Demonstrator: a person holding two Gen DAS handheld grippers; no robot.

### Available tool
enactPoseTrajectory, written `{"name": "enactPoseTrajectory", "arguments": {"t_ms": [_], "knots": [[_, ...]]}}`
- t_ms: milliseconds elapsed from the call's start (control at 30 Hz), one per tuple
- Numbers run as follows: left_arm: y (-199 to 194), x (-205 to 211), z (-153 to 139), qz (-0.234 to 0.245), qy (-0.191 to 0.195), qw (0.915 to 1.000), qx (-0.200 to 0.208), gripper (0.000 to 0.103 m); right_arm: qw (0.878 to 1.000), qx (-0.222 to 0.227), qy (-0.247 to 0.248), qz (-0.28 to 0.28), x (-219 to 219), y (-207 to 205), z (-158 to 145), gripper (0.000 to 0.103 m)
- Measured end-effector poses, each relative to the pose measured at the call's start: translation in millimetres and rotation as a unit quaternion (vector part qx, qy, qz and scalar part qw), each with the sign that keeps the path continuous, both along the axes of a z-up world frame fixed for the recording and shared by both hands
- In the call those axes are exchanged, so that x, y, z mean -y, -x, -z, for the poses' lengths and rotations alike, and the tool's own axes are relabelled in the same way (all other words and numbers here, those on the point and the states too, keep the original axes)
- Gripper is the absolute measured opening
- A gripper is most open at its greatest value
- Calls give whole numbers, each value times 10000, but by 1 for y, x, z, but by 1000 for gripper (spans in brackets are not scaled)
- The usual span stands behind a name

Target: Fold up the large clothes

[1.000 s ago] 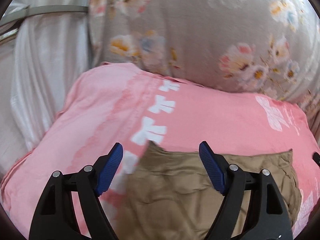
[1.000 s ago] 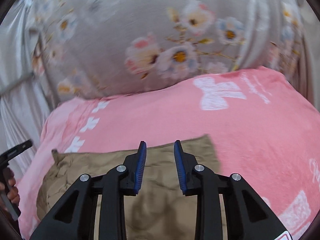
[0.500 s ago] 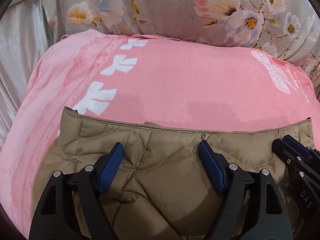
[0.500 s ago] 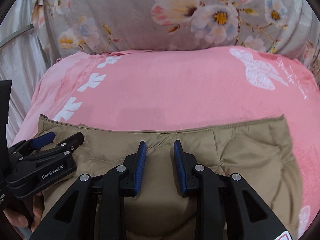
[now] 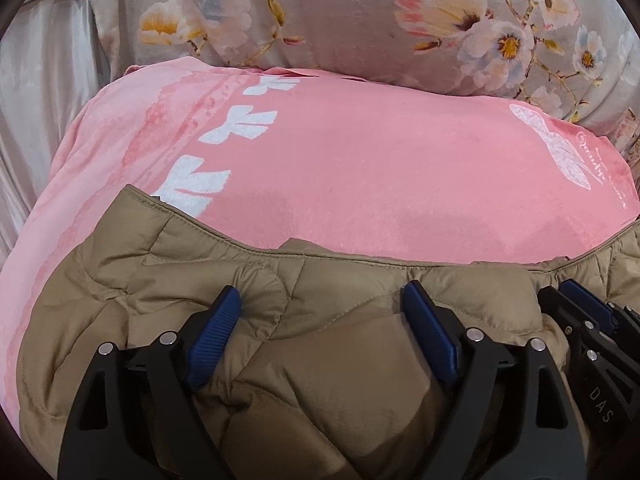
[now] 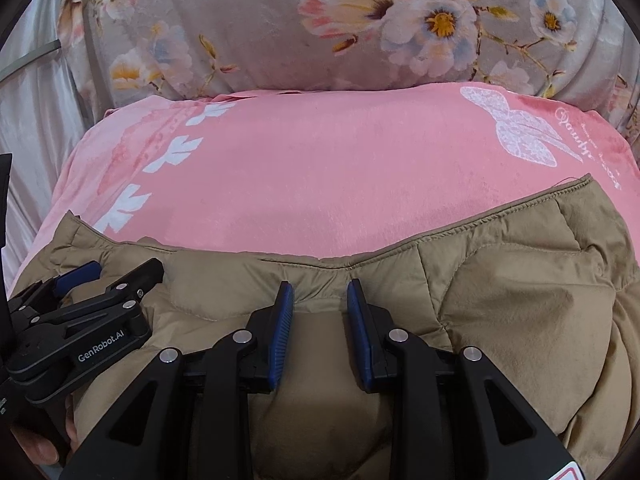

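Observation:
A tan quilted jacket (image 5: 160,280) lies on the pink blanket (image 5: 360,160), its stitched hem toward the far side. My left gripper (image 5: 320,304) rests on the jacket's left part with its jaws wide and opening. Puffy fabric bulges between its blue pads (image 5: 218,328) without being clamped. My right gripper (image 6: 320,300) is shut on a fold of the jacket (image 6: 520,300) just behind the hem, which dips toward its pads. Each gripper shows in the other's view: the right gripper (image 5: 588,320) at the right edge, the left gripper (image 6: 92,292) at the left edge.
The pink blanket (image 6: 320,180) with white leaf and butterfly prints covers the bed. A bulky grey floral quilt (image 5: 340,20) is piled along its far side. Pale silvery fabric (image 5: 40,80) hangs at the left. A hand (image 6: 40,448) holds the left gripper's handle.
Both grippers came down and forward onto the jacket; its hem, near the fingertips before, now lies beyond them. The left jaws widened slightly. In the last half second little moved.

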State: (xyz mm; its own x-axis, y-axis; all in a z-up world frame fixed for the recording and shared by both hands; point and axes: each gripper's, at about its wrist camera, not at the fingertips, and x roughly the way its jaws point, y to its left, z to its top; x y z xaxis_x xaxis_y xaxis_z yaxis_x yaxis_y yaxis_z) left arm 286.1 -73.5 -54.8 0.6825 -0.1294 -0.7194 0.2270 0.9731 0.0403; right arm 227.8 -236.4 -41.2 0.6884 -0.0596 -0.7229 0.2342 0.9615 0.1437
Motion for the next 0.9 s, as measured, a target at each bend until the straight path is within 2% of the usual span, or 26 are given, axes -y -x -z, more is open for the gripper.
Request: {"name": "enactPoseTrajectory", "arguments": {"t_ms": [533,900], "knots": [[-1,3,4,-31,-148,9999,11,82,10000,-33,-26,-5,1,-2,2,26],[0,8,6,-74,-332,9994,58,83,9999,-61,131,35,-1,-3,5,26]]}}
